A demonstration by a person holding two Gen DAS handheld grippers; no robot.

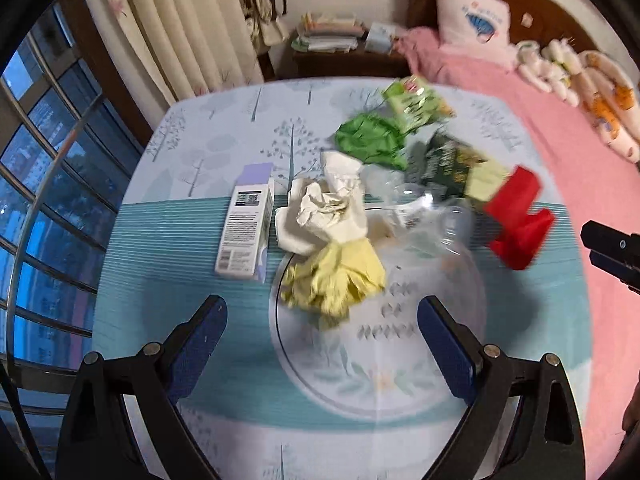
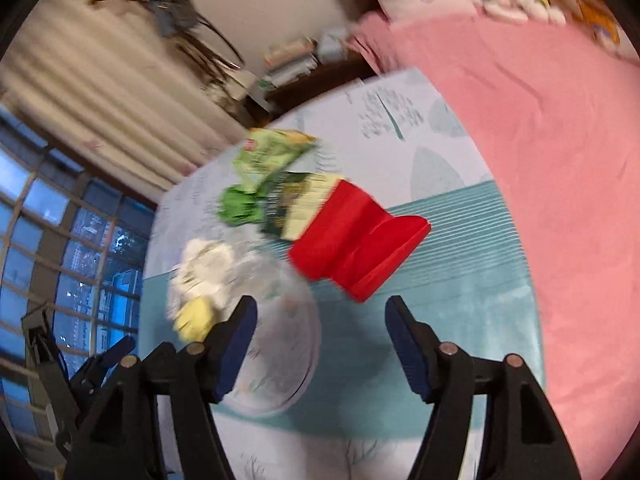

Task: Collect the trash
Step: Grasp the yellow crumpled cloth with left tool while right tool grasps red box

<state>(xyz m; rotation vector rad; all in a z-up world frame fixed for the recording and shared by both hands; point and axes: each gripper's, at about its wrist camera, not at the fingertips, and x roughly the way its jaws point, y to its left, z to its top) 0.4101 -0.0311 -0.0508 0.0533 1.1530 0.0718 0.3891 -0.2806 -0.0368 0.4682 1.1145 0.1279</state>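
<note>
A heap of trash lies on the table with the teal patterned cloth (image 1: 168,280). It holds a white and purple box (image 1: 246,226), crumpled white paper (image 1: 328,208), a yellow wad (image 1: 334,278), clear plastic (image 1: 432,216), a green bag (image 1: 370,140), snack wrappers (image 1: 416,102) and a red folded piece (image 1: 518,220). My left gripper (image 1: 320,316) is open and empty, just before the yellow wad. My right gripper (image 2: 320,316) is open and empty, just before the red piece (image 2: 356,238). Its tip shows at the right edge of the left wrist view (image 1: 612,252).
A pink bed (image 1: 540,128) with a pillow (image 1: 472,16) and soft toys lies to the right of the table. A nightstand with stacked books (image 1: 332,34) stands behind. A curtain (image 1: 176,24) and a barred window (image 1: 44,184) are to the left.
</note>
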